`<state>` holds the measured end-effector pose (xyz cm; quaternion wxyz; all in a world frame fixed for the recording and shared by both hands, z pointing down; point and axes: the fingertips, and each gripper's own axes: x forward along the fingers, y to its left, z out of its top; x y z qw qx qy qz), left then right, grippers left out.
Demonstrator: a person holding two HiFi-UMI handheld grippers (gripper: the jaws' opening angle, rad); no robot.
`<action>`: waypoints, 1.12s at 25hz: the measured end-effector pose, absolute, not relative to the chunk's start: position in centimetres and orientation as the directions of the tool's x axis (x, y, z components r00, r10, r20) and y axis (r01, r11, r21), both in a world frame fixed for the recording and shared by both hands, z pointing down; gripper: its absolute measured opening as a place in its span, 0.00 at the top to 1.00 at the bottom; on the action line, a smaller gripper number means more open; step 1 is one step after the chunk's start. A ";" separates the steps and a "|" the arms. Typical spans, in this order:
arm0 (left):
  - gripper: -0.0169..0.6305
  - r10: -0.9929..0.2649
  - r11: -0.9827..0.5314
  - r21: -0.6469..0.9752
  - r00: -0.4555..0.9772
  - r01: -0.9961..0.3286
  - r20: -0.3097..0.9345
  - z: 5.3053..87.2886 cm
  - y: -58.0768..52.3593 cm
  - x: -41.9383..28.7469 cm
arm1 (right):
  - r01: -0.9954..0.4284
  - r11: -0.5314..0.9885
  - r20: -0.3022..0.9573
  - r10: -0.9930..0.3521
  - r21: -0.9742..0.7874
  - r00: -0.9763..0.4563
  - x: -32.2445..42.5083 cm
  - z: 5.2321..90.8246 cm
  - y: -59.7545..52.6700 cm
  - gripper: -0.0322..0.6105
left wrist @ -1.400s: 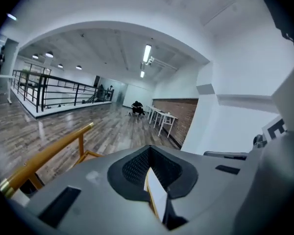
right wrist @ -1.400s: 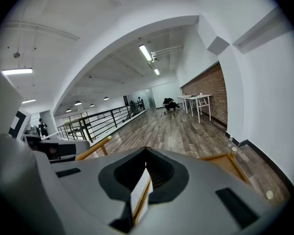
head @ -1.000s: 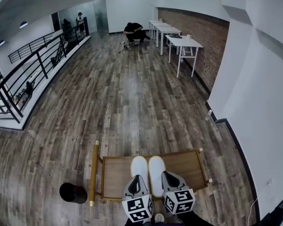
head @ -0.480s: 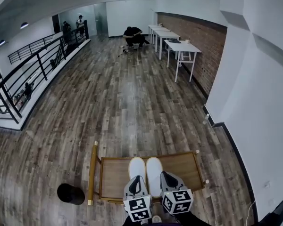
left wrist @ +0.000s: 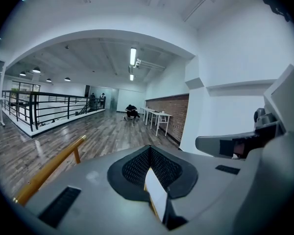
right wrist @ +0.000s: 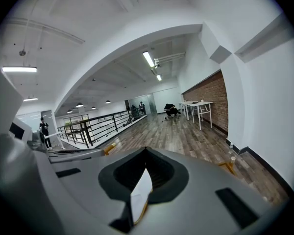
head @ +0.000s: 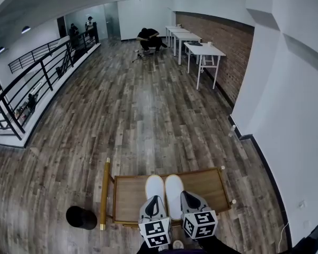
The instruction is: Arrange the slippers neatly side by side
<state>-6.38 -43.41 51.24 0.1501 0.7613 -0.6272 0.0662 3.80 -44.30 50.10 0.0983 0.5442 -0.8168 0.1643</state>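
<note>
Your left gripper (head: 154, 201) is pressed shut on the heel edge of the left slipper (head: 155, 186); the left gripper view shows a thin white edge caught between the jaws. Your right gripper (head: 187, 197) pinches the right slipper (head: 174, 187) the same way. Both slippers lie close side by side, toes pointing away from you, on the low wooden table (head: 130, 194). A black round object (head: 81, 217) sits on the floor (head: 138, 115) near the table's left end.

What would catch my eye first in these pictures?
Two white slippers, the left slipper and right slipper, lie side by side on a low wooden stand. The left gripper and right gripper each pinch one at its near end. Far off, a person crouches by white tables.
</note>
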 end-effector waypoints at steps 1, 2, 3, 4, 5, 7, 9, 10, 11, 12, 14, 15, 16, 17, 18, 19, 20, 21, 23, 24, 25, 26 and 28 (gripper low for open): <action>0.97 -0.937 -0.166 0.144 0.201 -0.976 0.286 51.1 -43.5 -6.4 | -0.921 0.354 0.339 -0.857 -0.161 -0.388 3.8 50.1 -44.4 0.95; 0.97 -0.938 -0.164 0.142 0.199 -0.976 0.285 51.0 -43.5 -6.5 | -0.921 0.354 0.339 -0.857 -0.162 -0.389 3.8 50.1 -44.4 0.95; 0.97 -0.937 -0.164 0.143 0.199 -0.976 0.287 51.0 -43.4 -6.4 | -0.921 0.354 0.339 -0.857 -0.164 -0.389 3.9 50.0 -44.4 0.95; 0.97 -0.936 -0.165 0.145 0.201 -0.976 0.288 51.1 -43.4 -6.4 | -0.920 0.354 0.339 -0.856 -0.167 -0.390 3.9 50.0 -44.3 0.95; 0.97 -0.937 -0.164 0.146 0.200 -0.976 0.286 51.0 -43.3 -6.4 | -0.920 0.355 0.338 -0.855 -0.169 -0.392 3.8 50.0 -44.3 0.95; 0.97 -0.937 -0.162 0.148 0.199 -0.976 0.287 51.0 -43.2 -6.5 | -0.918 0.358 0.338 -0.854 -0.172 -0.396 3.7 50.0 -44.2 0.95; 0.97 -0.939 -0.159 0.147 0.195 -0.976 0.284 50.9 -43.3 -6.5 | -0.916 0.361 0.338 -0.852 -0.172 -0.399 3.6 50.1 -44.2 0.95; 0.97 -0.941 -0.155 0.146 0.191 -0.977 0.279 50.6 -43.4 -6.6 | -0.916 0.363 0.339 -0.852 -0.171 -0.400 3.6 50.2 -44.3 0.95; 0.97 -0.941 -0.152 0.149 0.189 -0.977 0.279 50.6 -43.4 -6.6 | -0.916 0.363 0.339 -0.851 -0.171 -0.401 3.7 50.2 -44.3 0.95; 0.97 -0.939 -0.152 0.156 0.191 -0.976 0.284 50.8 -43.4 -6.5 | -0.916 0.363 0.340 -0.851 -0.171 -0.400 3.8 50.2 -44.3 0.95; 0.97 -0.939 -0.150 0.159 0.191 -0.976 0.287 51.0 -43.3 -6.4 | -0.917 0.360 0.342 -0.851 -0.170 -0.397 3.9 50.3 -44.2 0.95; 0.97 -0.939 -0.152 0.158 0.192 -0.976 0.286 51.0 -43.3 -6.4 | -0.918 0.359 0.343 -0.852 -0.170 -0.396 3.9 50.3 -44.2 0.95; 0.97 -0.938 -0.154 0.159 0.194 -0.975 0.287 51.0 -43.3 -6.3 | -0.918 0.358 0.343 -0.852 -0.169 -0.396 3.9 50.3 -44.2 0.95; 0.97 -0.936 -0.156 0.162 0.198 -0.974 0.291 51.2 -43.2 -6.2 | -0.918 0.358 0.343 -0.852 -0.169 -0.396 3.9 50.3 -44.2 0.95; 0.97 -0.933 -0.159 0.166 0.203 -0.973 0.296 51.4 -43.2 -6.1 | -0.918 0.359 0.344 -0.851 -0.170 -0.396 3.9 50.3 -44.2 0.95; 0.97 -0.931 -0.161 0.170 0.207 -0.972 0.299 51.5 -43.2 -6.1 | -0.918 0.359 0.344 -0.851 -0.170 -0.397 3.9 50.3 -44.2 0.95; 0.97 -0.931 -0.161 0.173 0.208 -0.972 0.300 51.5 -43.1 -6.1 | -0.917 0.360 0.344 -0.850 -0.171 -0.398 3.8 50.3 -44.2 0.95; 0.97 -0.932 -0.161 0.173 0.208 -0.972 0.297 51.4 -43.2 -6.1 | -0.917 0.360 0.344 -0.850 -0.172 -0.398 3.8 50.3 -44.2 0.95; 0.97 -0.936 -0.160 0.170 0.204 -0.972 0.287 50.8 -43.3 -6.2 | -0.917 0.360 0.344 -0.850 -0.172 -0.399 3.8 50.3 -44.2 0.95; 0.97 -0.937 -0.159 0.169 0.202 -0.973 0.285 50.7 -43.4 -6.2 | -0.917 0.361 0.344 -0.850 -0.172 -0.399 3.7 50.2 -44.2 0.95; 0.97 -0.936 -0.159 0.169 0.203 -0.973 0.289 50.8 -43.4 -6.2 | -0.916 0.362 0.345 -0.849 -0.171 -0.400 3.7 50.2 -44.2 0.95; 0.97 -0.932 -0.159 0.171 0.205 -0.972 0.297 51.1 -43.3 -6.2 | -0.917 0.362 0.345 -0.849 -0.170 -0.399 3.7 50.1 -44.3 0.95; 0.97 -0.926 -0.161 0.175 0.210 -0.971 0.313 51.7 -43.2 -6.1 | -0.917 0.361 0.345 -0.850 -0.170 -0.398 3.7 50.1 -44.3 0.95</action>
